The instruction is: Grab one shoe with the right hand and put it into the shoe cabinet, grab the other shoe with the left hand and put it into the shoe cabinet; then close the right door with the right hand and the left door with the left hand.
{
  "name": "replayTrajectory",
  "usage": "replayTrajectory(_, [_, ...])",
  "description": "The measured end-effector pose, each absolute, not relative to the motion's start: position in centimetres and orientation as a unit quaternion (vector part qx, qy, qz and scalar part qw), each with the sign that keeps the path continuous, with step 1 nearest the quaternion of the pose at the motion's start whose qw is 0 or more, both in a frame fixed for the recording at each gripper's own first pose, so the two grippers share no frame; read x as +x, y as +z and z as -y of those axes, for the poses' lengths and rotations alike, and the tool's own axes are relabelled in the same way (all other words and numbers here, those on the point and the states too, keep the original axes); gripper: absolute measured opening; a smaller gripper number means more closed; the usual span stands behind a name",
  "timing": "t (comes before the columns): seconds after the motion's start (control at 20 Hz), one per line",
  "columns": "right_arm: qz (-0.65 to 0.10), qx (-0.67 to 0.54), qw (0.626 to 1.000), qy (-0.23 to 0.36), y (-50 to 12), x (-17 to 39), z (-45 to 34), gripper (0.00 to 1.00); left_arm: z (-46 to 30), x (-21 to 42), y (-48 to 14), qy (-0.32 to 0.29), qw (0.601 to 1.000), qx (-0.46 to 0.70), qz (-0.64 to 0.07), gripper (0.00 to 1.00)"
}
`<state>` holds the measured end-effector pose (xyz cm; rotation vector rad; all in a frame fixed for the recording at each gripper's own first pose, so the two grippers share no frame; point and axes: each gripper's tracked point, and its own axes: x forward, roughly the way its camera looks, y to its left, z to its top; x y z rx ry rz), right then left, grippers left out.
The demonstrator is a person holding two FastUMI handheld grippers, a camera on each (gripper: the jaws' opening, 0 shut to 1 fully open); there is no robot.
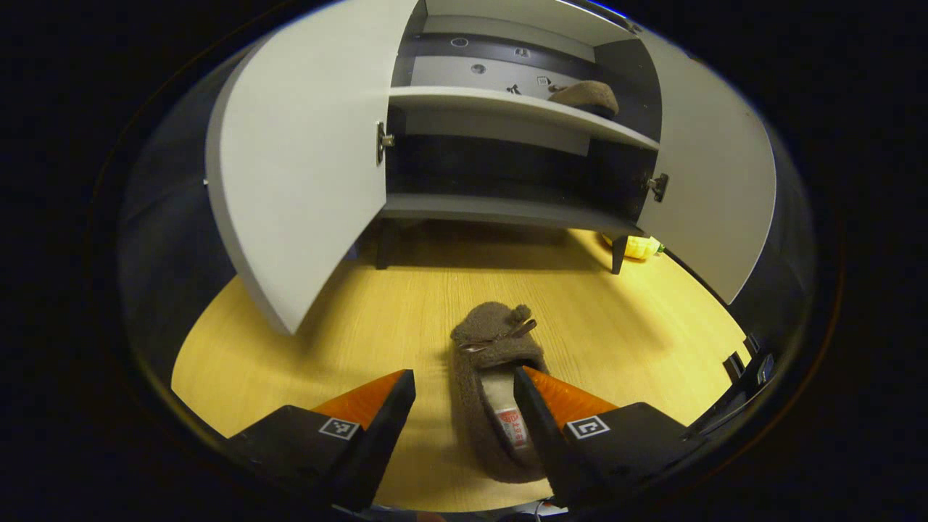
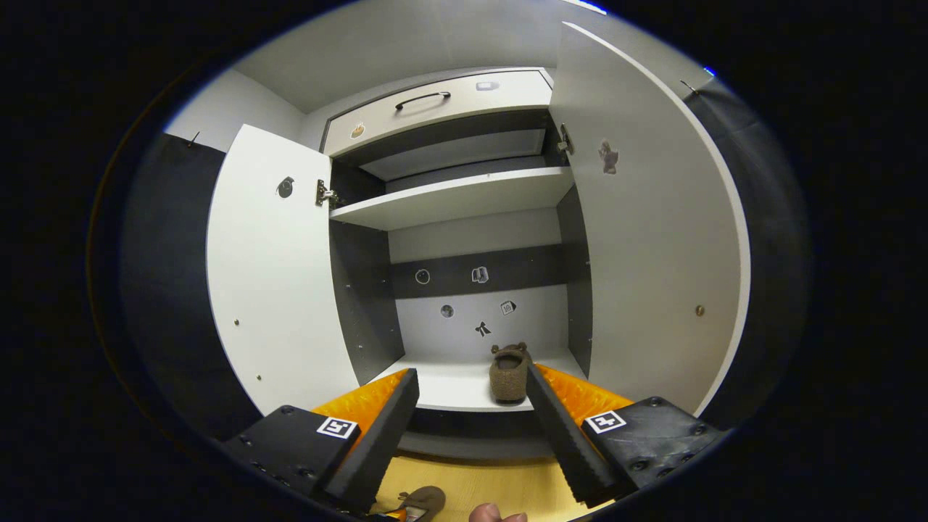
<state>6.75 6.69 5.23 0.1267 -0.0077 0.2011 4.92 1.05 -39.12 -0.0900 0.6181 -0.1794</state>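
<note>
- In the left gripper view, the left gripper [image 1: 464, 384] sits at the bottom centre of the frame with its jaws spread wide and nothing pinched between them.
- A brown fuzzy slipper [image 1: 500, 384] lies flat on the wooden desk [image 1: 304, 362] just ahead of that gripper, toe pointing toward the cabinet; its right finger [image 1: 540, 413] overlaps the slipper's open heel in the picture, and whether it touches cannot be told.
- The shoe cabinet [image 1: 507, 210] stands in the upper half of the frame on dark legs, both doors swung open: the left door [image 1: 297, 167] at centre left, the right door [image 1: 710, 181] at the right.
- A second brown slipper [image 1: 591, 98] rests on the cabinet's middle shelf [image 1: 471, 101], toward its right end, in the upper centre of the frame.
- A small yellow object [image 1: 638, 246] lies on the desk under the cabinet's right corner; what it is cannot be told.
- In the right gripper view, the right gripper [image 2: 471, 388] is at the bottom centre, jaws spread apart and holding nothing, facing straight into the open cabinet.
- That second slipper [image 2: 510, 373] stands on the white shelf [image 2: 449, 391] just beyond the right gripper's fingertips, apart from them, toe toward the back panel.
- Small stickers [image 2: 480, 275] dot the cabinet's back panel above the slipper.
- A drawer front with a dark handle [image 2: 423, 98] sits at the top of the cabinet.
- At the very bottom edge, part of the slipper on the desk [image 2: 424, 500] peeks in.
</note>
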Motion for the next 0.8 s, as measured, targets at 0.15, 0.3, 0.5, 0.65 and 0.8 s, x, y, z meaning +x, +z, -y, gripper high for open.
replayTrajectory(0.15, [-0.011, 0.052, 0.994, 0.095, 4.3, 5.8, -6.0, 0.98, -0.7, 6.6, -41.5, -0.082, 0.948, -0.042, -0.305, 0.76])
replayTrajectory(0.3, [-0.012, 0.029, 0.996, 0.081, 4.1, 5.4, -4.6, 0.98, 0.4, 8.1, -42.4, -0.088, 0.95, -0.041, -0.297, 0.62])
replayTrajectory(0.5, [-0.017, 0.018, 0.997, 0.077, 3.7, 4.6, -4.1, 0.98, 0.5, 9.9, -43.3, -0.074, 0.952, -0.024, -0.295, 0.46])
replayTrajectory(0.65, [-0.023, 0.018, 0.997, 0.073, 3.2, 4.2, -3.7, 0.98, 0.1, 10.6, -43.2, -0.054, 0.953, -0.024, -0.298, 0.35])
replayTrajectory(0.8, [-0.026, 0.022, 0.997, 0.072, 3.1, 3.9, -3.2, 0.98, -0.6, 10.6, -42.9, -0.035, 0.951, -0.014, -0.308, 0.14])
